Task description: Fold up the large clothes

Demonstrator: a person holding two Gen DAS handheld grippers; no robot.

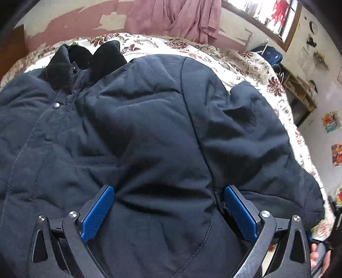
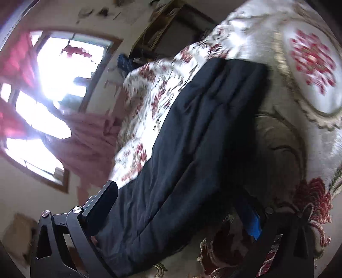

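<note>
A large dark navy padded jacket (image 1: 139, 128) lies spread on a bed, its collar (image 1: 64, 68) at the far left. My left gripper (image 1: 168, 192) is open, its blue pads (image 1: 98, 213) wide apart just over the jacket's near part by the shoulder seam. In the right wrist view a long navy part of the jacket (image 2: 192, 149), likely a sleeve, runs between the wide-apart fingers of my right gripper (image 2: 177, 198). That gripper is open; the view is blurred and tilted. Whether the fingers touch the cloth is unclear.
The bed has a cream bedspread with red floral print (image 1: 245, 64) (image 2: 310, 64). A pink cloth (image 1: 181, 19) hangs on the wall behind. A window (image 2: 53, 85) and a wooden shelf (image 1: 299, 94) stand beside the bed.
</note>
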